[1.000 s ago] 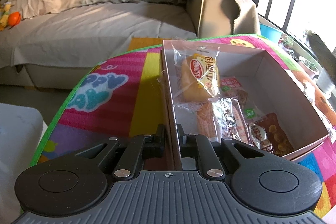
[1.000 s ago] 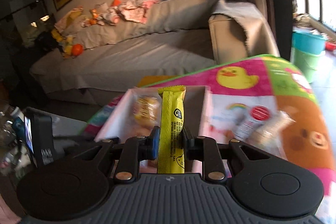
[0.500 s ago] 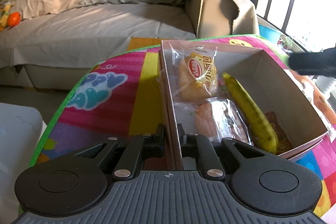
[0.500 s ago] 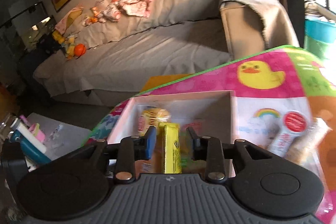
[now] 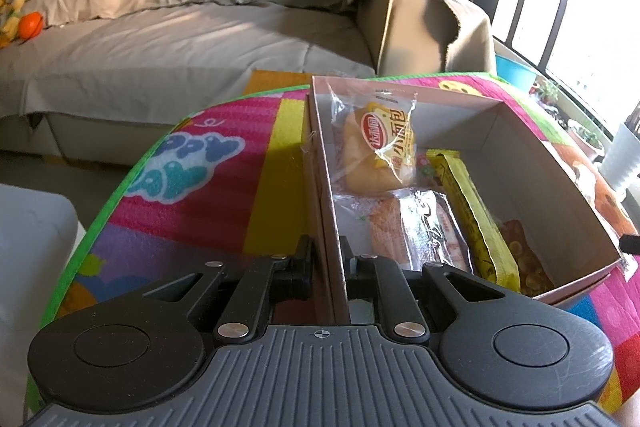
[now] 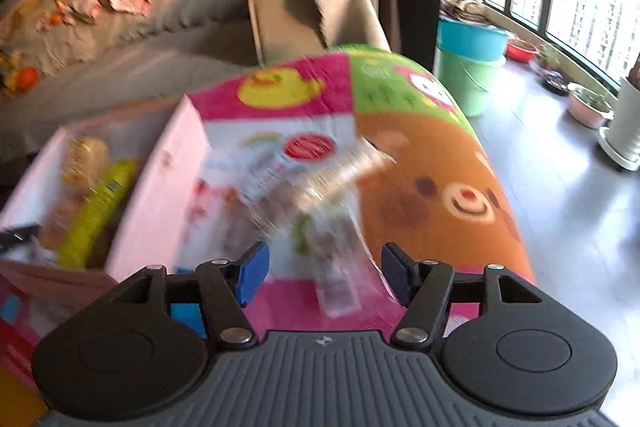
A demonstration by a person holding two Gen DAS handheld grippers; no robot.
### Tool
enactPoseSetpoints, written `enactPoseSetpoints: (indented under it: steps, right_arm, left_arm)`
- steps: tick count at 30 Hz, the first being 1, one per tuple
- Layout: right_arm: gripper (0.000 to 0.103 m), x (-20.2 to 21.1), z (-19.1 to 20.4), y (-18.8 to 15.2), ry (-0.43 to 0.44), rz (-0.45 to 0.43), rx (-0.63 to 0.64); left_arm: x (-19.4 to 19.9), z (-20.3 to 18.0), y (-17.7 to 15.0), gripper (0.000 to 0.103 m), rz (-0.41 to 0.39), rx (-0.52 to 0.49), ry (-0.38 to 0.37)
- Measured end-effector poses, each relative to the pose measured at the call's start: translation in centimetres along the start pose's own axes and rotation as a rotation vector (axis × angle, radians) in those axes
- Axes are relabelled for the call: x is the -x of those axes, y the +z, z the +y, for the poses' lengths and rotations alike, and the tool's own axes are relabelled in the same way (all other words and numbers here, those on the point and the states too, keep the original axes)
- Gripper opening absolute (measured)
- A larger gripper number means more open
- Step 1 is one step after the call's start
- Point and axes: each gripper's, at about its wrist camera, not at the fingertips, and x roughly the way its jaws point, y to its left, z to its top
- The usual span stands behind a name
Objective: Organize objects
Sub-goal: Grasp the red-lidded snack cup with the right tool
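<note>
A shallow cardboard box sits on a colourful play mat. My left gripper is shut on the box's near left wall. In the box lie a bread packet, clear-wrapped snacks and a long yellow snack bar. The right wrist view is blurred. It shows the box at left with the yellow bar inside. My right gripper hangs over loose clear packets on the mat right of the box. Its jaws are opening, and the pads press on nothing.
A red-capped packet lies among the loose wrappers. A grey sofa stands behind the mat. Teal and green buckets and plant pots stand on the floor at right. A white surface lies left of the mat.
The right gripper let go of the yellow bar, which now lies in the box. It then swung right and down over the loose packets with its jaws spreading. The left gripper kept still.
</note>
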Motion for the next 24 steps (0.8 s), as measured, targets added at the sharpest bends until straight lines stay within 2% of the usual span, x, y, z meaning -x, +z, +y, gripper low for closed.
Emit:
enactPoseSetpoints:
  steps: [4, 11, 14, 19, 21, 24]
  right_arm:
    - [0.069, -1.1, 0.3, 0.0, 0.03, 0.005, -0.03]
    - [0.069, -1.9, 2.7, 1.7, 0.097, -0.042, -0.024]
    - [0.063, -2.8, 3.8, 3.3, 0.087, -0.067, 0.008]
    - [0.063, -6.0, 3.0, 6.5, 0.03, -0.056, -0.073]
    - [0.067, -7.3, 3.3, 7.2, 0.042, -0.045, -0.042]
    - [0.071, -9.8, 4.1, 8.0, -0.003, -0.024, 0.034]
  left_arm:
    - [0.0, 0.0, 0.0, 0.014, 0.0, 0.003, 0.001]
    - [0.0, 0.1, -0.1, 0.013, 0.0, 0.003, 0.008]
    - [0.1, 0.0, -0.2, 0.013, 0.001, 0.001, 0.012]
    - [0.1, 0.0, -0.2, 0.013, 0.0, 0.001, 0.012]
    - [0.0, 0.0, -0.2, 0.013, 0.002, 0.0, 0.013]
    - [0.1, 0.0, -0.2, 0.013, 0.002, 0.0, 0.012]
